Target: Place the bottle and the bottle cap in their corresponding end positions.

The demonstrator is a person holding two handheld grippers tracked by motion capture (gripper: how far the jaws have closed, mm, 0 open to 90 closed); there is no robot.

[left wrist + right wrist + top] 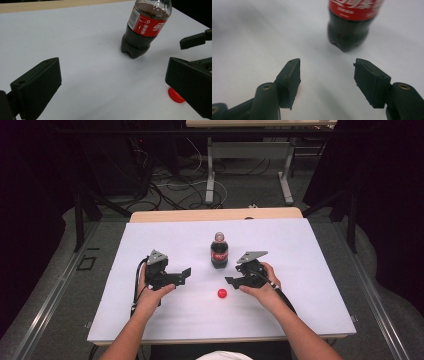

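A cola bottle point(219, 251) with a red label stands upright in the middle of the white table top point(310, 310). A loose red cap point(222, 293) lies on the table in front of it. My left gripper point(186, 273) hovers left of the bottle, open and empty. In the left gripper view its jaws point(112, 82) stand wide apart, with the bottle point(142, 32) ahead and the cap point(176, 96) by the right jaw. My right gripper point(230, 281) is right of the cap, just above it. Its jaws point(328, 75) are open with nothing between them, facing the bottle point(349, 27).
The table's wooden far edge point(215, 215) runs behind the bottle. Beyond it are a table frame point(210, 180) and cables on the floor point(170, 190). One jaw of the right gripper point(195, 40) reaches into the left gripper view beside the bottle.
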